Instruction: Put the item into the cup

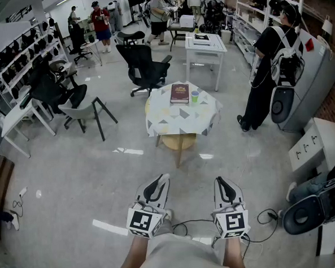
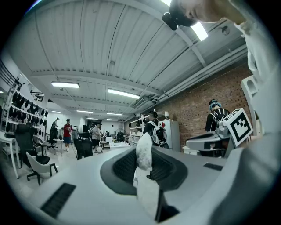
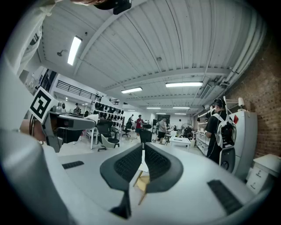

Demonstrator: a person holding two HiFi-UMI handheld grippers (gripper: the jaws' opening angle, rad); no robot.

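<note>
Green cup [image 1: 194,96], head view: upright beside a book [image 1: 179,93] on the clothed table [image 1: 155,123], well apart from left gripper [image 1: 159,183] and right gripper [image 1: 222,184]. Left gripper view: jaws clamp a white item [image 2: 144,151]. Right gripper view: jaws closed together, empty.

The left gripper [image 1: 158,186] and right gripper [image 1: 225,185] are showing pale grey shells, black ribbed jaw pads and cubes bearing black-and-white square markers. The person is wearing a light grey garment [image 1: 183,257].
</note>
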